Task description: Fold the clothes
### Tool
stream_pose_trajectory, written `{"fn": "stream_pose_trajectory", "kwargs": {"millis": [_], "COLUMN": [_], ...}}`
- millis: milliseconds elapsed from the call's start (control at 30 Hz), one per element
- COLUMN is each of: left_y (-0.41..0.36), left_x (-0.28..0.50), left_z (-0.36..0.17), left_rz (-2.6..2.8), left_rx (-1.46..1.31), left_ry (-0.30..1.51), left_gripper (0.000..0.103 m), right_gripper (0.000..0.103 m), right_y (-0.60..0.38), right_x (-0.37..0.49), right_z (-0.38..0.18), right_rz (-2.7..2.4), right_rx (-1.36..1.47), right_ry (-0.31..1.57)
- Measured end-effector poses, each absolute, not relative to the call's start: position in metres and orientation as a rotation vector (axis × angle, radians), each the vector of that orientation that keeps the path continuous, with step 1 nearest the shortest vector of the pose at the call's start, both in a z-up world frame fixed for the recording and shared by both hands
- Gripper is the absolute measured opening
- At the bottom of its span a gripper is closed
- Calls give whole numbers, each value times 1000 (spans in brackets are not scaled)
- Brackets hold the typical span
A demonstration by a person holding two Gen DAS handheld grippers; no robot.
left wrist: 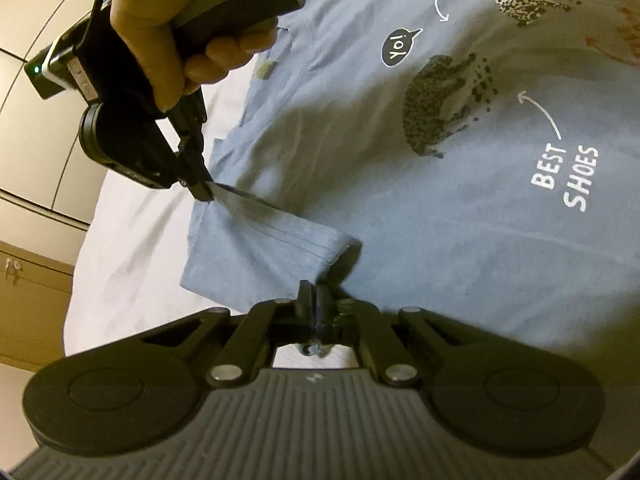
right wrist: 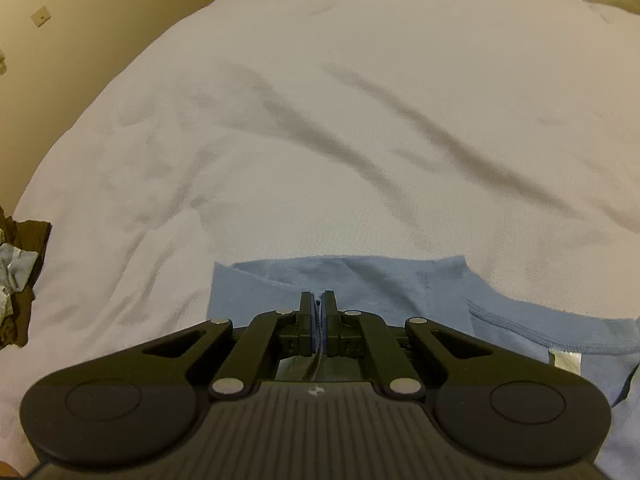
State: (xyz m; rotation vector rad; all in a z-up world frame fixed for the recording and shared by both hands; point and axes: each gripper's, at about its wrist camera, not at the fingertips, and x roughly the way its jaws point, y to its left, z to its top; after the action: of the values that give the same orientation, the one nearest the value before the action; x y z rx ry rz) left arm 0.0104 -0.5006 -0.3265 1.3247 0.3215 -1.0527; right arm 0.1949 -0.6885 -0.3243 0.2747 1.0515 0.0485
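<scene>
A light blue T-shirt (left wrist: 420,208) with dark prints and the words "BEST SHOES" lies face up on a white sheet (left wrist: 132,248). My left gripper (left wrist: 314,296) is shut on the hem of the shirt's sleeve (left wrist: 260,248). My right gripper (left wrist: 204,192) shows in the left wrist view, held by a hand, shut on the same sleeve hem at its other end. In the right wrist view the right gripper (right wrist: 318,304) is shut on the blue sleeve cloth (right wrist: 360,276), with the collar and its label (right wrist: 564,360) to the right.
The white sheet (right wrist: 320,120) spreads far ahead in the right wrist view, with soft creases. A dark and blue bundle of cloth (right wrist: 18,272) lies off the sheet's left edge. Beige cupboards (left wrist: 28,280) stand beyond the sheet's edge.
</scene>
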Motion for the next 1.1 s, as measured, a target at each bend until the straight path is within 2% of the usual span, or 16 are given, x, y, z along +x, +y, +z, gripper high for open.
{"fn": "stream_pose_trajectory", "kwargs": {"millis": [267,300,367,400,600,833,967,1100], "left_y": [-489,-488,-484,-482,-469,-450,-440,-435], "left_x": [13,14,14,15,33,63,81,86], "left_z": [-313,-311,-306,-303,-297,-294,-293,-288], "left_rz": [-1102,-1109,-1125,-1132,-1087,-979,-916,-903], "left_rx": [1228,1212,1180,1164,1097,1035,998,967], "left_ry": [361,364,371,375,432,519,566,585], "left_gripper": [5,5,6,6,7,8,14,15], "right_gripper": [4,6,16,17,17,17,17,18], "right_y": [-685,-684,-683,-682,-649,-597,-593,-580], "right_x": [188,187,182,179,141,125,100,80], "right_z": [-339,-338,-331,-325,-298,-341,-331,-335], "right_rz": [14,6,-8,-12,122,311,246,260], "right_rx": [231,223,211,210,247,173,240,264], "right_ry": [1107,1107,1090,1075,1034,1184,1160,1231]}}
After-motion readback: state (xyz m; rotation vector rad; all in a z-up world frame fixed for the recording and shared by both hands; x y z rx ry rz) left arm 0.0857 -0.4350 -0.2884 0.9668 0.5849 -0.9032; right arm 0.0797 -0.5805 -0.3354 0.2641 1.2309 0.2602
